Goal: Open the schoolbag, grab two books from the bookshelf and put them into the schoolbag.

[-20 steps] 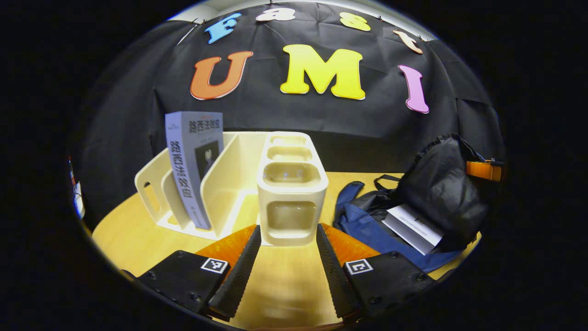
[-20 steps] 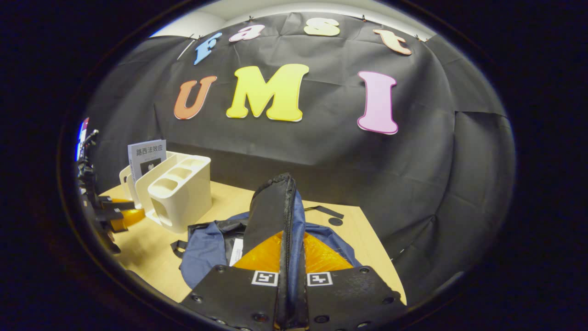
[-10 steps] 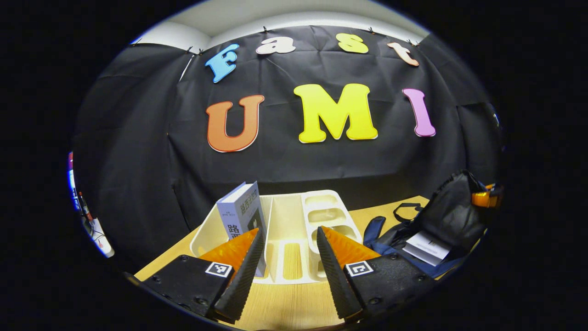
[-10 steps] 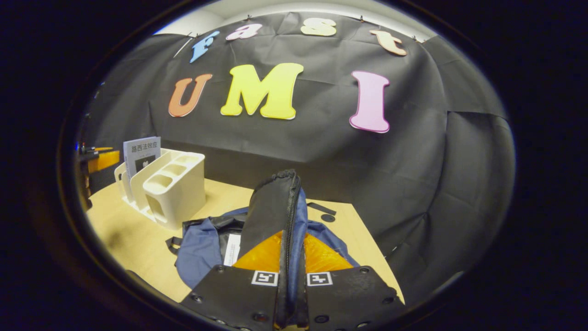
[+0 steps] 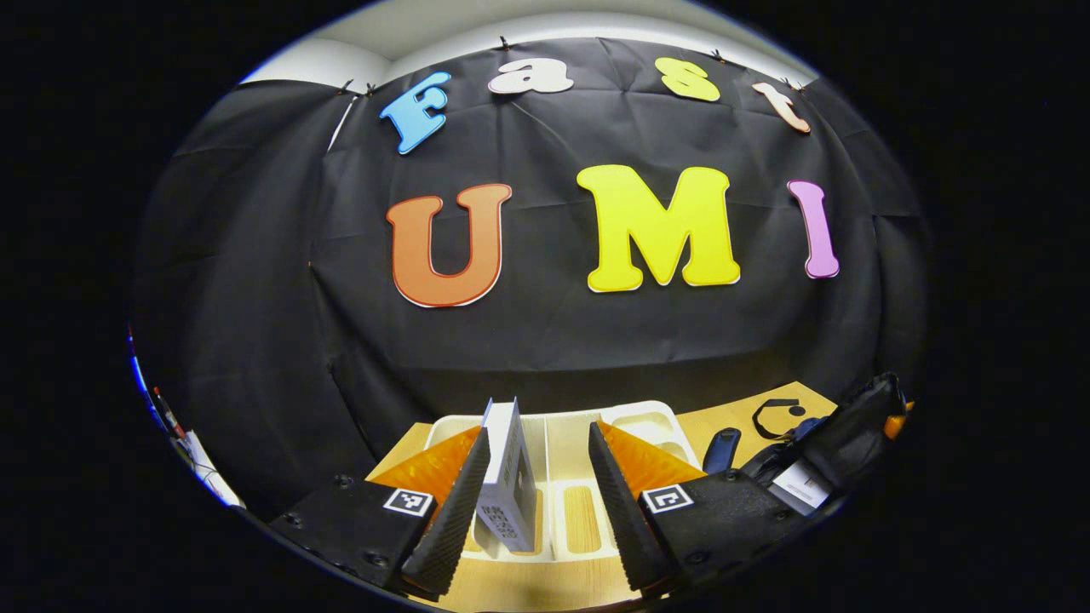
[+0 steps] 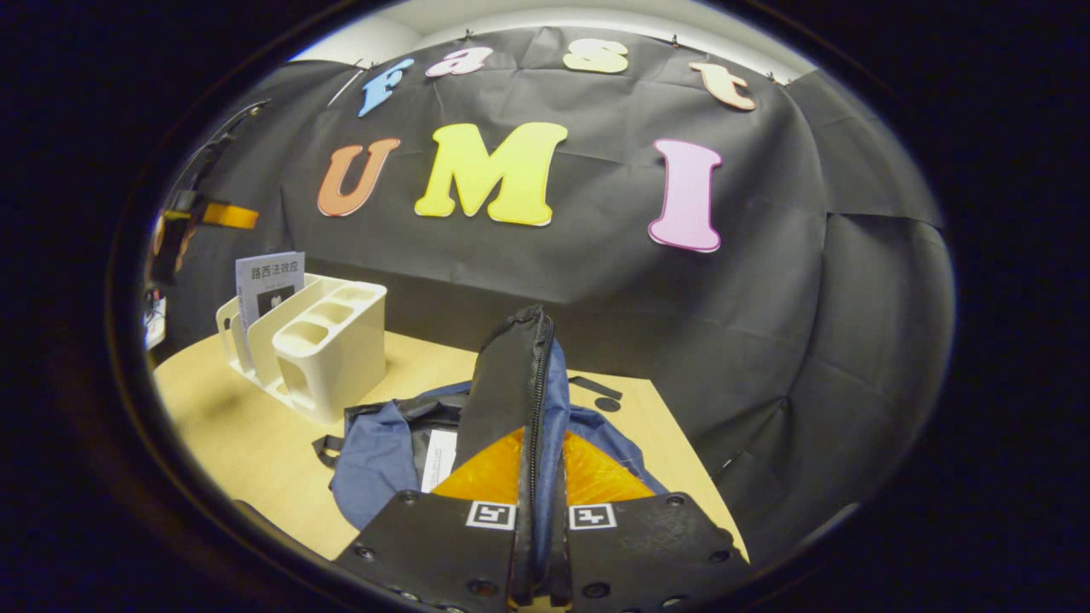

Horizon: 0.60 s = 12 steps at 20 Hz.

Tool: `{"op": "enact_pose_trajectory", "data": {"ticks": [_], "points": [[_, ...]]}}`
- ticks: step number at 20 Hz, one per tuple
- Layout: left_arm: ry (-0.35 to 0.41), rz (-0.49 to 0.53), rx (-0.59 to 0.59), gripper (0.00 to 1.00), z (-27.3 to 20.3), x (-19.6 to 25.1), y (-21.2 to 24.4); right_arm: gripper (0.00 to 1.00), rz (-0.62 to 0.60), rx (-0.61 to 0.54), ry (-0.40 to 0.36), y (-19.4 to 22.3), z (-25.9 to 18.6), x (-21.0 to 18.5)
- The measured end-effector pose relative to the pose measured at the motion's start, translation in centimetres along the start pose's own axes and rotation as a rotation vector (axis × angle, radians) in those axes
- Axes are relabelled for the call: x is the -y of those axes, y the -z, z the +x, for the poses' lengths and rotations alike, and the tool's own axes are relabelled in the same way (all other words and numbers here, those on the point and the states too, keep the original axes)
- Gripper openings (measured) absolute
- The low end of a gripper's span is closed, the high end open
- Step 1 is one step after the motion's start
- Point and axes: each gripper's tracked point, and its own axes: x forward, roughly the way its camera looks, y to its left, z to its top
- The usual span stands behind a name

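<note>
Left hand-held gripper (image 5: 532, 502) wide open, holding nothing, poised above the cream bookshelf (image 5: 562, 426) with the upright book (image 5: 508, 477) standing between its fingers, nearer the left one, not yet pinched; right hand-held gripper (image 6: 538, 511) clamped shut on the raised zipper edge of the schoolbag (image 6: 511, 383), holding the flap up so the mouth stays open; schoolbag lies on the wooden surface (image 6: 247, 417) at 3 o'clock of the bookshelf in the left gripper view, well apart from it, with a white book (image 6: 438, 455) already lying inside; second book sits in a slot at the shelf's far-left end, leaning slightly; judged rigid, thick paperback, moderately heavy, smooth cover likely a bit slippery, so grip across both covers near the top edge, mid-spine, and squeeze firmly before lifting straight up; bag fabric soft and floppy, will collapse if released, so the flap needs holding until the book is in; in the way: shelf dividers just beside the book, and the pen-holder block (image 6: 328, 358) at the shelf's near end toward the bag; loose black strap (image 6: 596, 387) at 12 o'clock of the bag, clear of the path.
</note>
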Motion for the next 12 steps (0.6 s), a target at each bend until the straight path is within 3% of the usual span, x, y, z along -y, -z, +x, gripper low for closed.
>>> {"op": "enact_pose_trajectory", "data": {"ticks": [4,9,12], "points": [[0.031,0.002,-0.131,0.74,3.6,-1.0,0.3,0.08,0.013,0.008,-0.005,0.1,-0.2,0.2],[-0.059,0.082,-0.303,0.75,7.6,-3.0,3.7,0.08,0.010,-0.005,-0.009,0.3,0.1,-0.1],[-0.043,0.125,-0.375,0.71,9.3,-2.3,5.2,0.08,-0.006,-0.001,-0.010,0.5,-0.1,-0.3]]}}
